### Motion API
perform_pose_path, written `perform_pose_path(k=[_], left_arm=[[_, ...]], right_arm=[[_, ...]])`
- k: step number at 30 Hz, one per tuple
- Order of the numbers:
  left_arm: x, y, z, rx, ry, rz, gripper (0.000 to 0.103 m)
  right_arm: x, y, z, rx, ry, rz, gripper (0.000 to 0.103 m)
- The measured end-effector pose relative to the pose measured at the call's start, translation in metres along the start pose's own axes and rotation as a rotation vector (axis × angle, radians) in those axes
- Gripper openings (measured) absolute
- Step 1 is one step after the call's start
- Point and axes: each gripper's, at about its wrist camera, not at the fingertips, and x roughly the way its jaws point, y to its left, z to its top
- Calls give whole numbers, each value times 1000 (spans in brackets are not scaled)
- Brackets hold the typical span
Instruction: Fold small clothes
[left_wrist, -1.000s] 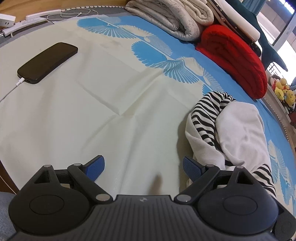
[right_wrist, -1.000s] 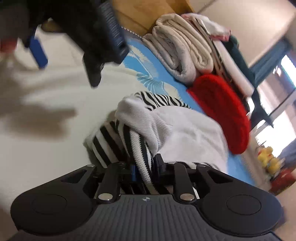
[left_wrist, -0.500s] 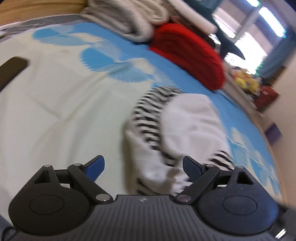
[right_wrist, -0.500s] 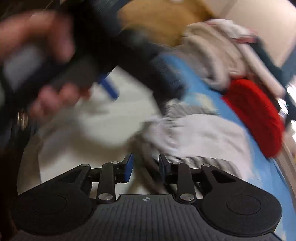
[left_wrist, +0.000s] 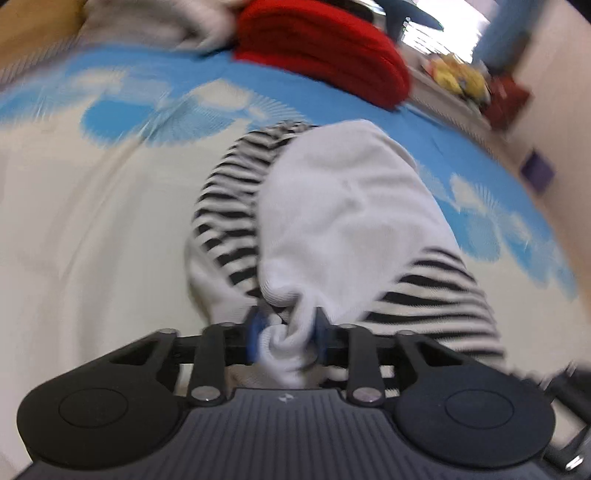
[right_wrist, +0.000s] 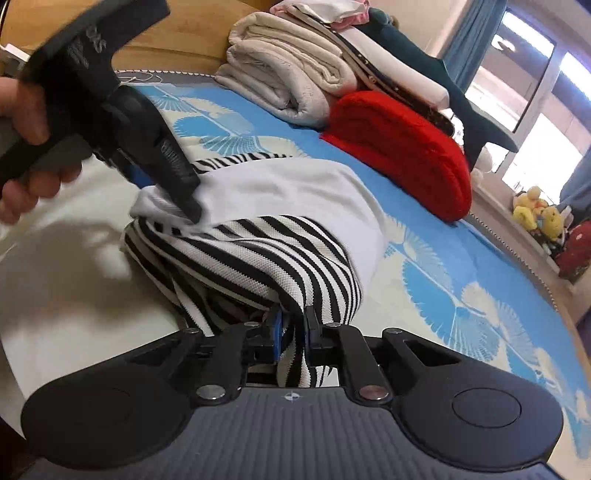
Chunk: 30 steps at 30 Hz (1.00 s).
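Up close, the small garment (right_wrist: 280, 221) is a soft ribbed knit, part plain white and part black-and-white striped, heaped in a rounded, rumpled mound on the bed cover (right_wrist: 461, 280), a smooth cream sheet printed with blue fan shapes. Behind it lie a rolled red knitted blanket (right_wrist: 402, 147), thick and ridged, and a stack of folded beige towels (right_wrist: 288, 81) against a wooden headboard; yellow plush toys (right_wrist: 535, 214) sit by the window at the far right. In the right wrist view the left gripper (right_wrist: 173, 192), black plastic and held in a person's hand (right_wrist: 26, 147), crosses the upper left and hides the near corner of the white cloth, casting a shadow on the sheet. The left gripper (left_wrist: 286, 334) has just been closing, and its blue-padded fingers (left_wrist: 255, 328) now pinch a twisted bunch of white fabric at the garment's near edge. The right gripper (right_wrist: 291, 334) has also just been closing; its fingers stand narrow, clamped on a fold of striped cloth that runs down between them. The garment stretches between the two grips, the white panel draped over the striped part, with folds fanning out from each pinch. The left wrist view is blurred at its edges.
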Motion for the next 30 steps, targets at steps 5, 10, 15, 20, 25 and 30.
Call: perform_pose_path(k=[5, 10, 15, 20, 25, 30], left_arm=[[0, 43, -18, -139, 47, -43, 46], [-14, 62, -21, -209, -1, -33, 80], [-31, 59, -23, -211, -19, -98, 81], [-30, 48, -27, -235, 3, -168, 81], [-7, 42, -24, -270, 57, -142, 81], [16, 37, -22, -268, 116, -124, 81]], right_arm=[[18, 14, -36, -131, 100, 61, 3], [20, 20, -45, -174, 132, 105, 0], [-27, -52, -6, 73, 22, 260, 31], [8, -144, 33, 360, -71, 240, 40], [123, -190, 74, 544, -11, 301, 24], [238, -173, 119, 568, 121, 468, 24]])
